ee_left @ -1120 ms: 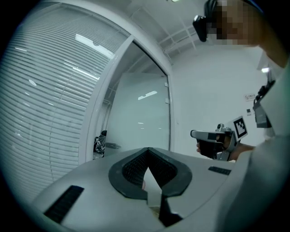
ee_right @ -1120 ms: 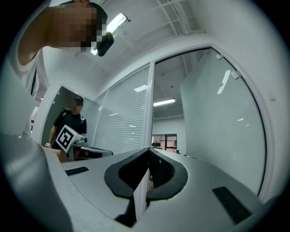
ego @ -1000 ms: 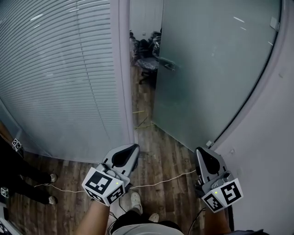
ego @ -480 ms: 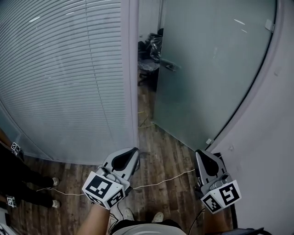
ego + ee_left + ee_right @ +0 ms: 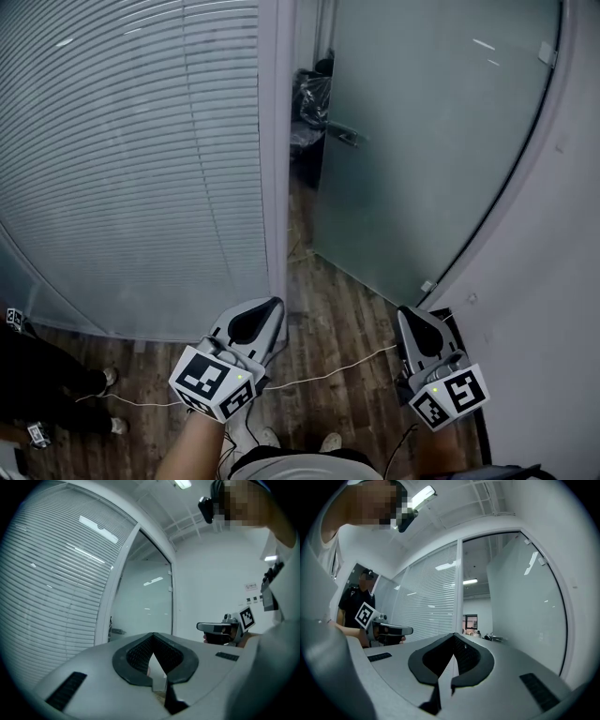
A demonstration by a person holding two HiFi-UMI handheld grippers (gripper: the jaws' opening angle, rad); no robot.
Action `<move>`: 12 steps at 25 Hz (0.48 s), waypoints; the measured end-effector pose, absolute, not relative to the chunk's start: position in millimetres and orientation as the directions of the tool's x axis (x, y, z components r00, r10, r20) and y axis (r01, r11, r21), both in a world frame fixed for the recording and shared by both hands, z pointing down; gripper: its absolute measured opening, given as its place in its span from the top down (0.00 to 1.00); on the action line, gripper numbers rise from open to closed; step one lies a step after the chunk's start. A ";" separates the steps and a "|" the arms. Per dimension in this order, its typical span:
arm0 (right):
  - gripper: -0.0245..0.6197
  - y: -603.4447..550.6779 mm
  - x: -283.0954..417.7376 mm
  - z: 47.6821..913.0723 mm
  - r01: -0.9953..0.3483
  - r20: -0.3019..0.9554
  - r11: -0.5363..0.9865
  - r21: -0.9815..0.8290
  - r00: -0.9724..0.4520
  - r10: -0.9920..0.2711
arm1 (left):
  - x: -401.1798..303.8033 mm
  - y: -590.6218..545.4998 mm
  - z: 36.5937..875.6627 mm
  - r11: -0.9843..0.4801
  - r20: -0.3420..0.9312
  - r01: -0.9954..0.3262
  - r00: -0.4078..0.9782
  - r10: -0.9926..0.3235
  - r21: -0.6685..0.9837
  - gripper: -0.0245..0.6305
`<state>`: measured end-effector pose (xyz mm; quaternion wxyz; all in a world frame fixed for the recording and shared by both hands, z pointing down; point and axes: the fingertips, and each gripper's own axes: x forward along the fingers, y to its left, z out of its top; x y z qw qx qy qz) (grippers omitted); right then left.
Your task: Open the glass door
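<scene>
The frosted glass door (image 5: pixel 422 141) stands swung inward, ajar, with its metal handle (image 5: pixel 342 134) on the edge by the gap. Both grippers are held level, short of the doorway and apart from the door. My left gripper (image 5: pixel 273 303) is shut and empty, just in front of the white door post (image 5: pixel 277 159). My right gripper (image 5: pixel 406 312) is shut and empty, near the door's lower hinge corner. The left gripper view shows the door (image 5: pixel 145 606) ahead past my left gripper (image 5: pixel 153 637). The right gripper view shows the door (image 5: pixel 525 606) at right beyond my right gripper (image 5: pixel 453 635).
A glass wall with white blinds (image 5: pixel 131 159) fills the left. A white wall (image 5: pixel 553 281) closes the right. A thin white cable (image 5: pixel 319 373) crosses the wood floor. Dark bags (image 5: pixel 309 94) lie beyond the opening. A person in dark clothes (image 5: pixel 37 384) stands at lower left.
Both grippers have moved forward a little toward the doorway, staying shut. The door post and gap sit further right in the head view. The door's angle looks unchanged.
</scene>
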<state>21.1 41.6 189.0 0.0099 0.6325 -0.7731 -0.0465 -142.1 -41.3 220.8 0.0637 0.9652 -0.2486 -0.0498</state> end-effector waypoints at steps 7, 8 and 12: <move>0.96 40.4 21.8 193.1 -0.975 -0.033 0.204 0.091 -0.207 -0.978 | -141.1 -39.3 225.0 -0.867 -0.063 -0.477 0.870 -0.489 0.147 0.96; 0.96 40.2 21.3 190.2 -0.975 -0.033 0.205 0.091 -0.208 -0.978 | -141.5 -39.1 222.0 -0.867 -0.063 -0.477 0.870 -0.490 0.146 0.96; 0.96 37.8 17.3 173.1 -0.973 -0.036 0.212 0.092 -0.216 -0.976 | -145.1 -40.3 205.1 -0.864 -0.060 -0.483 0.867 -0.494 0.142 0.96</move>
